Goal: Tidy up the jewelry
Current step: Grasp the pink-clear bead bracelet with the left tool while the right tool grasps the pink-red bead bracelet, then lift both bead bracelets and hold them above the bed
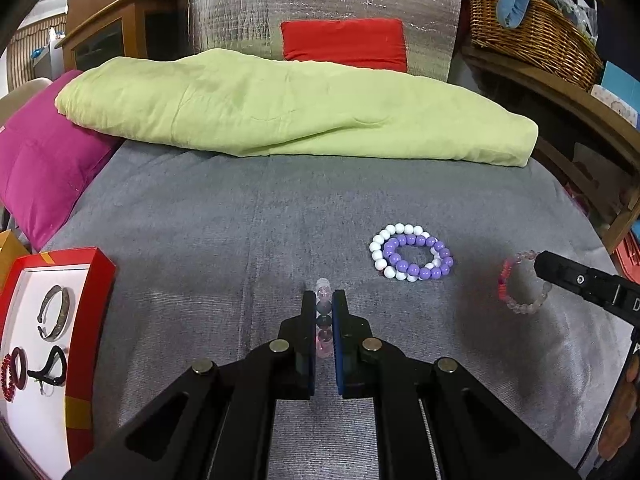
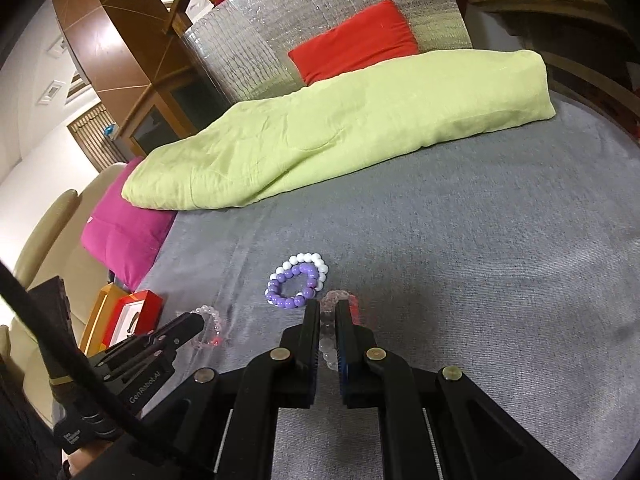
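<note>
My left gripper (image 1: 324, 300) is shut on a pale pink and dark bead bracelet (image 1: 323, 322), held edge-on between the jaws just above the grey bedspread; it also shows in the right wrist view (image 2: 208, 326). My right gripper (image 2: 328, 312) is shut on a clear pink bead bracelet (image 2: 330, 344), which also shows in the left wrist view (image 1: 522, 284). A purple bead bracelet (image 1: 416, 256) lies on a white bead bracelet (image 1: 380, 242) between the two grippers. The red box (image 1: 90, 320) at the left holds a silver bangle (image 1: 54, 312), a black band and dark red bracelets.
A folded green quilt (image 1: 280, 108) lies across the far side of the bed. A magenta pillow (image 1: 44, 160) sits at the far left, a red cushion (image 1: 344, 42) behind. A wicker basket (image 1: 532, 32) stands on a wooden shelf at right.
</note>
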